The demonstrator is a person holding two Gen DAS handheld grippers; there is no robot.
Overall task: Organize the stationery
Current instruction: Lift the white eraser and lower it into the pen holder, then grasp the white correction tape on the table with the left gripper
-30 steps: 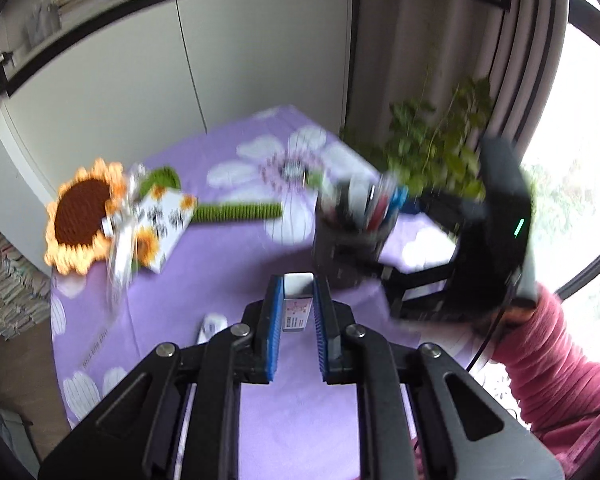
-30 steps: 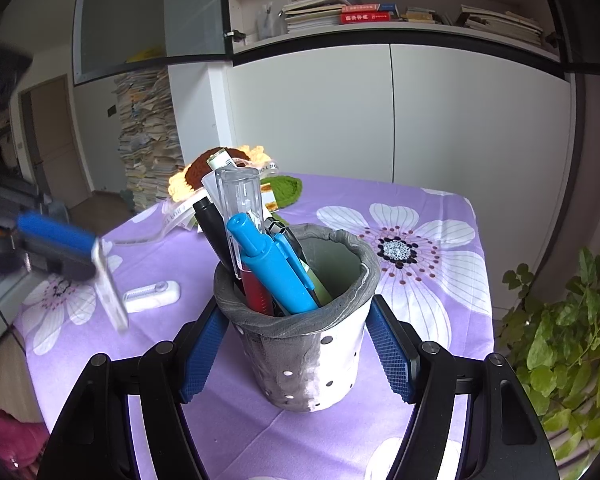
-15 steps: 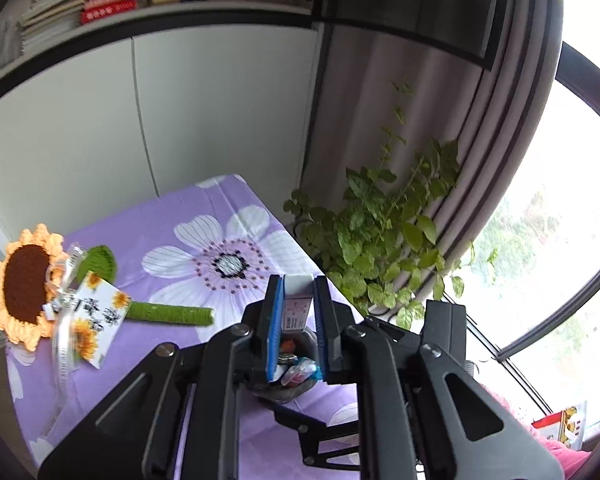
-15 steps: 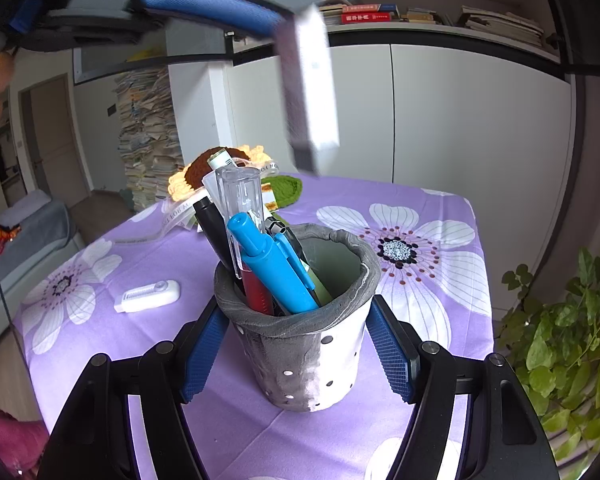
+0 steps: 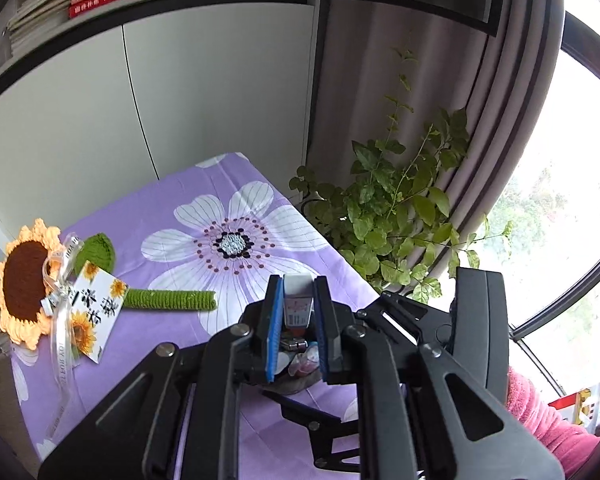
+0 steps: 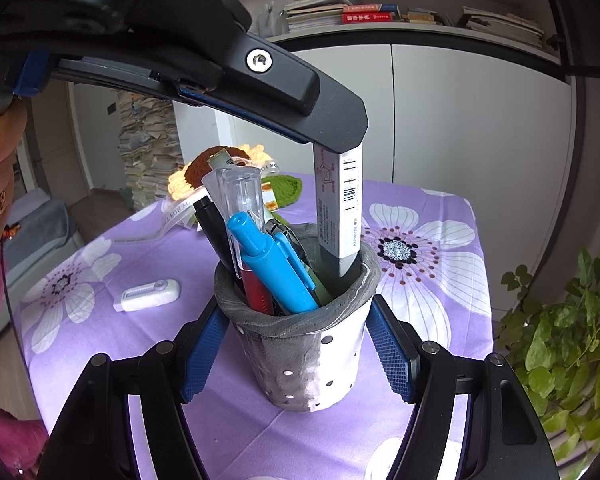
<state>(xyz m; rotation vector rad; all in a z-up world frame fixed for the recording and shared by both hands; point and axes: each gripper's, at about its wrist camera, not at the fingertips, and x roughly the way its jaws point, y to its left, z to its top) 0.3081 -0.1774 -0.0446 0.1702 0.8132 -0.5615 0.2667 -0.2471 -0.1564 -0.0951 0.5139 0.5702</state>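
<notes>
My left gripper (image 5: pixel 298 300) is shut on a slim white box with a barcode (image 5: pixel 298 306). In the right wrist view it reaches in from the upper left (image 6: pixel 340 142). The box (image 6: pixel 340 204) hangs upright, its lower end just inside the mouth of the grey pen holder (image 6: pixel 308 356). The holder contains a blue marker (image 6: pixel 268 258), a black pen, a red pen and a clear-capped one. My right gripper (image 6: pixel 298 350) is shut on the holder's sides and keeps it standing on the purple flowered tablecloth (image 6: pixel 440 320).
A small white correction-tape-like item (image 6: pixel 148 290) lies on the cloth left of the holder. A crochet sunflower with a card (image 5: pixel 28 280) lies at the far left. A leafy plant (image 5: pixel 392 216) stands off the table's right edge. Cupboards are behind.
My left gripper has swung the white box from the left side of the table over the pen holder and lowered it until its end entered the mouth. The right gripper and holder stayed still.
</notes>
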